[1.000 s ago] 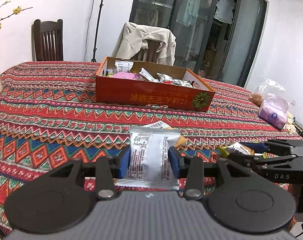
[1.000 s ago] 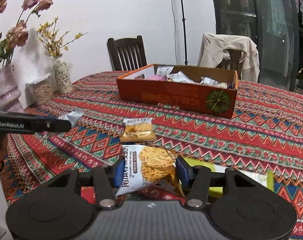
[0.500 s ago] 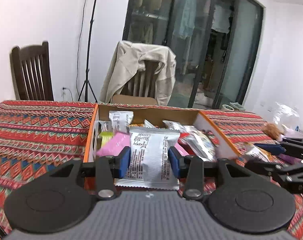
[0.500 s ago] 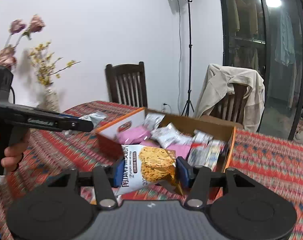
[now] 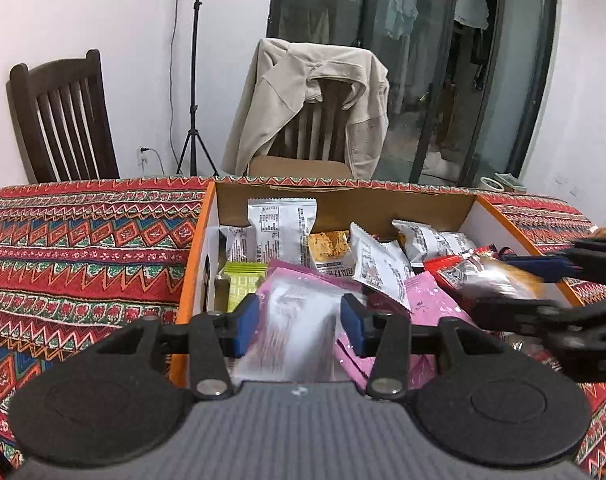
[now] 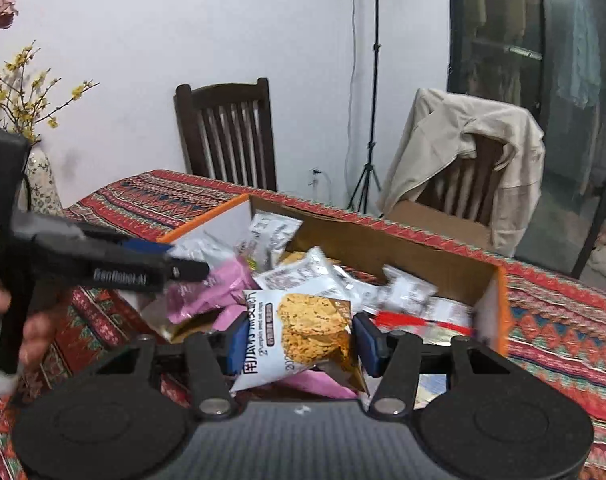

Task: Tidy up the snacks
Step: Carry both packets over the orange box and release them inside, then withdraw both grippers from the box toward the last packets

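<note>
An orange cardboard box (image 5: 195, 248) full of snack packets fills both views. My left gripper (image 5: 299, 316) hangs over its near left part and its jaws are opening. A silver packet (image 5: 299, 332) shows blurred between the blue pads, loose from them, above pink packets (image 5: 427, 304). My right gripper (image 6: 301, 340) is shut on a white cookie packet (image 6: 299, 332) and holds it over the box (image 6: 499, 292). Each gripper shows in the other's view: the right gripper (image 5: 503, 280) at the right edge, the left gripper (image 6: 183, 258) at the left, held by a hand (image 6: 35, 336).
The box sits on a table under a red patterned cloth (image 5: 83, 248). Behind the table stand a dark wooden chair (image 5: 63, 120), a chair draped with a beige jacket (image 5: 311, 96) and a light stand (image 5: 193, 80). A vase with yellow flowers (image 6: 39, 184) stands at the far left.
Both grippers moved forward from over the table to above the box. The left jaws widened and the silver packet slipped loose. The right gripper kept its cookie packet.
</note>
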The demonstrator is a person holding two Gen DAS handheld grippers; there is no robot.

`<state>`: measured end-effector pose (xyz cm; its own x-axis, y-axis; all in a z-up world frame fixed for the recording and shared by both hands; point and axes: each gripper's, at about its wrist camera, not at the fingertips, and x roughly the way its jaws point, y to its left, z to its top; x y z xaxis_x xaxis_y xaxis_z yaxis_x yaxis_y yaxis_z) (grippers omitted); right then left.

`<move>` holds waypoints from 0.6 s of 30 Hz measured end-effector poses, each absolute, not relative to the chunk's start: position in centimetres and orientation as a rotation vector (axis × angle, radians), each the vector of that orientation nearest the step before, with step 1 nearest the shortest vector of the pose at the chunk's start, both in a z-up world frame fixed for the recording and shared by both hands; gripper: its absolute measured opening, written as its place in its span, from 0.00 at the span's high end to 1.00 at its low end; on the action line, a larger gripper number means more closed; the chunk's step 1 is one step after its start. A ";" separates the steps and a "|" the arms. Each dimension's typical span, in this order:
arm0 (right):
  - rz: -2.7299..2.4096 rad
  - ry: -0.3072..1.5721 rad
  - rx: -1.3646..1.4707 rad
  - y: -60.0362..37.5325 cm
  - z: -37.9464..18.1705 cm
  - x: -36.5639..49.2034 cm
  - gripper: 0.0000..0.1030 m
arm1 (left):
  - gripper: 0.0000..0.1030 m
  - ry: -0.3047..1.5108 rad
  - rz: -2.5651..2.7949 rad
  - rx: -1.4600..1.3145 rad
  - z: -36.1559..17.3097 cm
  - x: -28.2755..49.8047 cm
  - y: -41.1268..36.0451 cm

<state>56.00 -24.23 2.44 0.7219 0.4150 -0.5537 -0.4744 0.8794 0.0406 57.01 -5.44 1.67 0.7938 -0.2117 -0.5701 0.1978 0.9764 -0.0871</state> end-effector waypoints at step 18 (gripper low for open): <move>0.509 0.638 -0.062 -20.8 3.5 56.5 0.28 | 0.34 0.496 -0.169 -0.042 6.5 48.4 -0.9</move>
<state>56.54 -20.81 3.52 0.6853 0.4353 -0.5838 -0.4724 0.8759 0.0984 48.40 -0.95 6.48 0.8656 -0.1720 -0.4703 0.1515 0.9851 -0.0814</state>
